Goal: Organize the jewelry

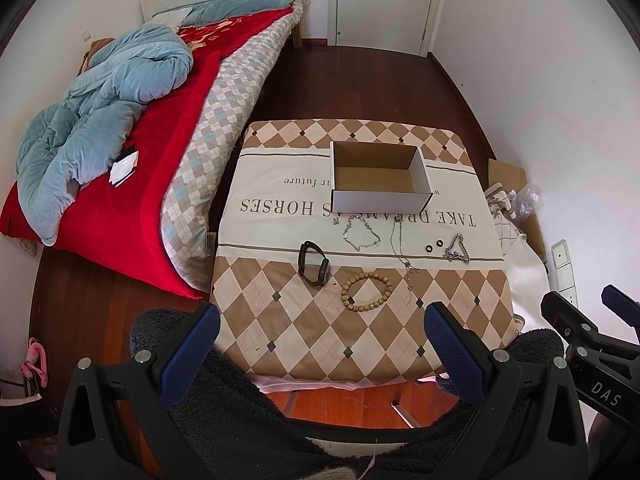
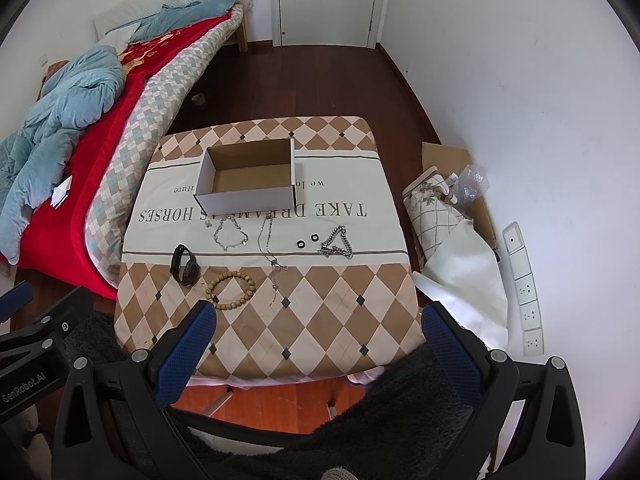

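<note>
An empty open cardboard box (image 1: 378,178) (image 2: 248,180) stands at the far middle of the cloth-covered table (image 1: 320,344) (image 2: 320,320). In front of it lie a black watch (image 1: 313,263) (image 2: 184,265), a wooden bead bracelet (image 1: 367,292) (image 2: 231,290), a silver bracelet (image 1: 361,233) (image 2: 231,233), a thin necklace (image 1: 402,252) (image 2: 270,258), two black rings (image 1: 435,245) (image 2: 308,240) and a chunky silver chain (image 1: 457,249) (image 2: 337,242). My left gripper (image 1: 322,342) and right gripper (image 2: 320,340) are both open and empty, held above the table's near edge.
A bed (image 1: 120,140) with red and blue bedding lies left of the table. Cardboard, bags and plastic wrap (image 2: 452,208) are piled on the floor at the right by the wall. A white door (image 2: 326,0) is at the back.
</note>
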`<state>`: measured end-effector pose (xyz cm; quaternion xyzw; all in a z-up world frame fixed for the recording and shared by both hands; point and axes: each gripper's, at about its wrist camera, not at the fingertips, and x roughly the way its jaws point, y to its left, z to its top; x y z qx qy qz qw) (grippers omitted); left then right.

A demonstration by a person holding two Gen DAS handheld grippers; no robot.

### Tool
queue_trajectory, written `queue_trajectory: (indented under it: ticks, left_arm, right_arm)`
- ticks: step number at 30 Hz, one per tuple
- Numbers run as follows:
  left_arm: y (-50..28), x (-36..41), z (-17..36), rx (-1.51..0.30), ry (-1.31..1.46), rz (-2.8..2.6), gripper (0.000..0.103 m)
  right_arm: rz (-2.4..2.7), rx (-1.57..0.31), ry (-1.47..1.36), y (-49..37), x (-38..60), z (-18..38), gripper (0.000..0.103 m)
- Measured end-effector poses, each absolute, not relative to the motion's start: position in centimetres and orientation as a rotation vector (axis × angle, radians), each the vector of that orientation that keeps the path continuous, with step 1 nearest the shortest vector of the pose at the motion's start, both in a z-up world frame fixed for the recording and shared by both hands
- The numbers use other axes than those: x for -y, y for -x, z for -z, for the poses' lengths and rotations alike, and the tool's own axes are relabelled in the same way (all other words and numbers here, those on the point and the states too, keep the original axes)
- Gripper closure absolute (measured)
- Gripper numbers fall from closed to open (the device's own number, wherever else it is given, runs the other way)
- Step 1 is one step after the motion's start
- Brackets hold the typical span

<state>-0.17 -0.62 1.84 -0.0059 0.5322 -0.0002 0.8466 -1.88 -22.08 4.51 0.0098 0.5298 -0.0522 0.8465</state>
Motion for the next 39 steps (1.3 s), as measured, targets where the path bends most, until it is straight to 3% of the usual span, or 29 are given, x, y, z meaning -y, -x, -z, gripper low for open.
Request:
queue_trajectory:
  ticks: [28,39]
  left_arm:
    - [0.0,1.0,-2.3,-1.092,0.0,-0.022,0.0]
    - [-6.2,-3.0,2.9,-1.079,-0.049,-0.206,0.0]
  right_arm:
    - [0.123,-1.072,-0.045,2.5,22.4,-5.0,0.0]
    - [0.135,-1.105,-0.099,-1.9,24.7,1.1,0.0]
